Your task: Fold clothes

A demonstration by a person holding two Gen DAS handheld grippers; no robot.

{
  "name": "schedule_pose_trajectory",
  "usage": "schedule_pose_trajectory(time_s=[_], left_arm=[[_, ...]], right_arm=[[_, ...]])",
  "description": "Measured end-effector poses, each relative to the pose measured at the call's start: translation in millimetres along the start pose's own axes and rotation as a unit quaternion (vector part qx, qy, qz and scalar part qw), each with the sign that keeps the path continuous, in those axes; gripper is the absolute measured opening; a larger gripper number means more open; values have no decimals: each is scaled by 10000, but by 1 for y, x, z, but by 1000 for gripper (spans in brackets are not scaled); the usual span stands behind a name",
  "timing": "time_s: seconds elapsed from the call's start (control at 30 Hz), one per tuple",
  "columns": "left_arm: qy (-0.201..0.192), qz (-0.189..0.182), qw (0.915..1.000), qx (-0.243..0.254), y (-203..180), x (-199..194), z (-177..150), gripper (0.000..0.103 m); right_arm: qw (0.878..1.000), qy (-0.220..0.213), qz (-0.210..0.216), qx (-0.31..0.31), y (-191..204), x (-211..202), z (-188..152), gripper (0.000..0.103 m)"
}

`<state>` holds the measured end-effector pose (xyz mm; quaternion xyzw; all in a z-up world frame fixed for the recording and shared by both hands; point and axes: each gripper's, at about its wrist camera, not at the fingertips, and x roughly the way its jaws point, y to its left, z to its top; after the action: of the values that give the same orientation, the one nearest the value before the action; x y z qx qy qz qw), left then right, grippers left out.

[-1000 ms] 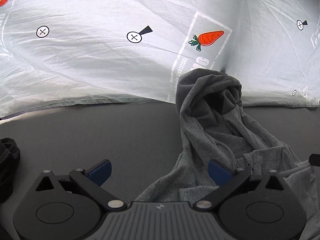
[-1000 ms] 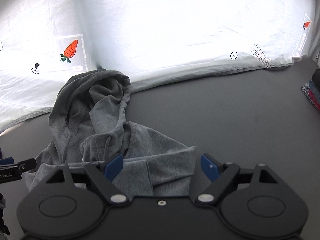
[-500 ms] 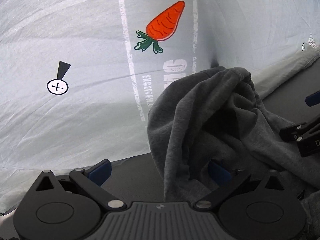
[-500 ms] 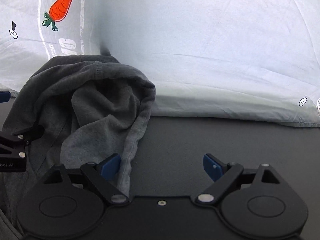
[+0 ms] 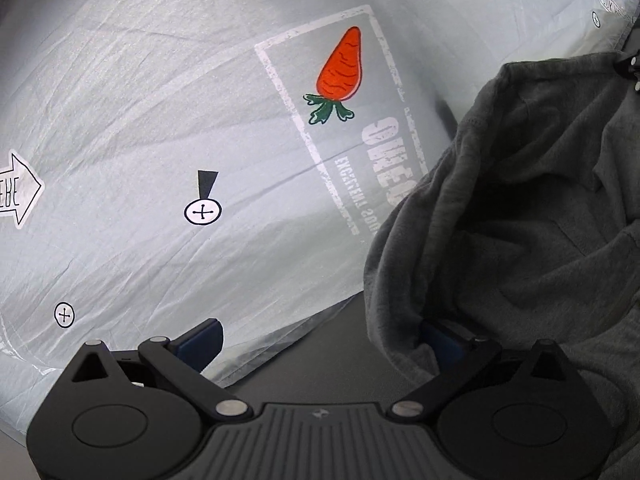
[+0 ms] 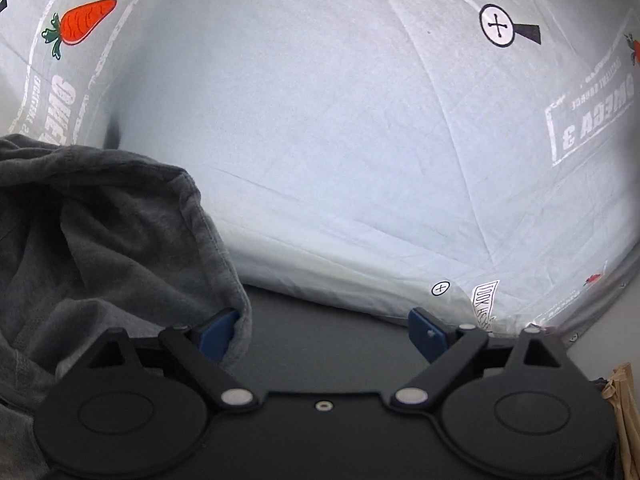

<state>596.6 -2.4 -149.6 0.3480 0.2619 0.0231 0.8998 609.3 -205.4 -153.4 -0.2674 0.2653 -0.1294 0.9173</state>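
Your left gripper and right gripper (jaws wide open) may catch only the hood edge, which could slip.

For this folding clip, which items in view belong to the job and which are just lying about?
Belongs to the job:
- grey hoodie, bunched up with its hood edges beside one finger of each gripper
- left gripper, open
- right gripper, open

Just lying about:
- printed carrot sheet behind
- dark table surface
- brown item at the right edge, unclear
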Motion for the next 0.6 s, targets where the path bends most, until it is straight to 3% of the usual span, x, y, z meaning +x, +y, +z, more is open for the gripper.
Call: schedule_pose_trajectory(time_s=[0.17,0.3,0.43,0.6], left_arm=[[-111,251,9993,-251,19,-28,-5,102],[-173,384,9983,-409,21,-56,-15,102],[12,203,9982,-570,16,-72,-31,103],[122,-124,9993,-329,-4,-63,-45,102]], right_arm=[[9980,-357,-521,-38,-15,-28,-5,94],[9964,-378,-726,225,-30,-44,-18,97],[9967,-2,-506,637,-51,-48,-38,99],[9984,341,-196,411,-39,-38,-55,99]])
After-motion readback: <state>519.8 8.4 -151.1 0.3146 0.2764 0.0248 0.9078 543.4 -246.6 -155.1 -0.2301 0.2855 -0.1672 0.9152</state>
